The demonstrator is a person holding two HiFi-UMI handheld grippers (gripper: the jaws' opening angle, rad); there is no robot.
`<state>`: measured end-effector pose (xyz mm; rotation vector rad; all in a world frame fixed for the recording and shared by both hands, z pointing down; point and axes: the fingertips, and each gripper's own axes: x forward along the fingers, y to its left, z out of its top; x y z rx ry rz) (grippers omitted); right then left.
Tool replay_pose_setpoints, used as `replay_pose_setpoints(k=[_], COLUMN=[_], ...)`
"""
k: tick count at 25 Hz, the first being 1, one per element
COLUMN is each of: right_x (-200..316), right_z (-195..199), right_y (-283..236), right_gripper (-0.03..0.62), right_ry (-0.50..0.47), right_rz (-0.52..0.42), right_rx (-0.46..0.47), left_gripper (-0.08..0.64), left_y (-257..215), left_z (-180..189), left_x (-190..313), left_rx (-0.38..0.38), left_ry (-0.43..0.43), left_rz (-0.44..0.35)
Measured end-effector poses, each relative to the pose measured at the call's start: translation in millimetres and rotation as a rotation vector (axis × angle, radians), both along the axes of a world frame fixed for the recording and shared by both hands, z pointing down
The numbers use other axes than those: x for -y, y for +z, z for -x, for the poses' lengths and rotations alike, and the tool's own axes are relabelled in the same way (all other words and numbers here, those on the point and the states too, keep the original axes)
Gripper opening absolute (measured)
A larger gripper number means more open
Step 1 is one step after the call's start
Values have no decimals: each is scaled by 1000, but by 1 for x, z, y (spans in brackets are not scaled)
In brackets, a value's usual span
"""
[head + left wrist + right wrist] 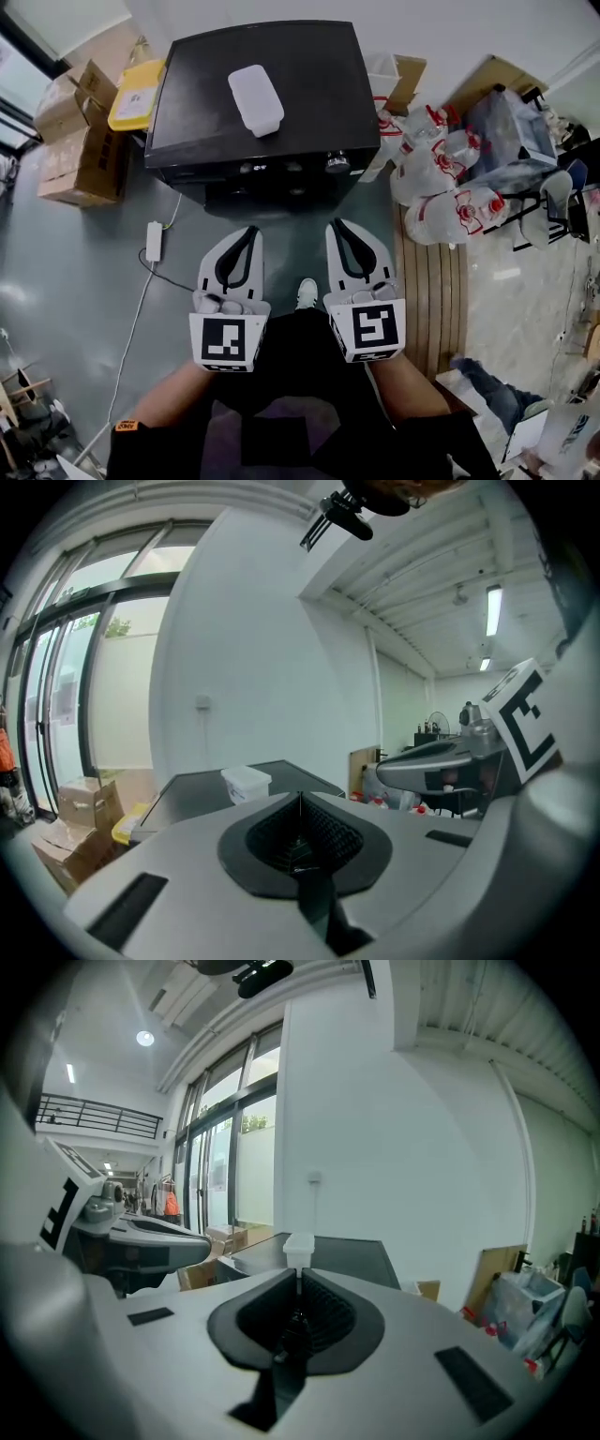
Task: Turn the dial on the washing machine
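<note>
1. Hovering side by side, left gripper [249, 231] and right gripper [337, 225] are holding jaws closed, empty.
2. The washing machine [309, 84] dial [337, 163] is sitting ahead of the right jaws, untouched.

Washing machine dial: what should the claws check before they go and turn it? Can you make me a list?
1. Dial in sight on the front of the washing machine: ok.
2. Left claw empty: ok.
3. Right claw empty: ok.
4. Claws open wide enough to take the dial: not ok, both are shut.
5. A claw at the dial: not ok, both are held apart from it.
6. Where the dial is set: cannot tell.
</note>
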<state>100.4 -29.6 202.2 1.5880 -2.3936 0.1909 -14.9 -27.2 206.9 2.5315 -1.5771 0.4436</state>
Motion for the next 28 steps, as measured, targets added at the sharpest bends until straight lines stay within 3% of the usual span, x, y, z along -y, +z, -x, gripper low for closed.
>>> replay_pose_setpoints(k=[11,21,28], right_x=[-46,-57,-57], right_z=[25,56,51], right_y=[-29,-25,-28], right_gripper=[17,12,12], right_ry=[120,129,119], right_rz=[10,27,32], right_rx=[53,62,52], left_gripper=[14,12,12], left_y=[-20,-19,-19], left_z=[16,40,31], left_x=[-29,-33,-35], left_rx=[11,-17,4], left_ry=[142,143,169], left_rz=[-6,-1,2])
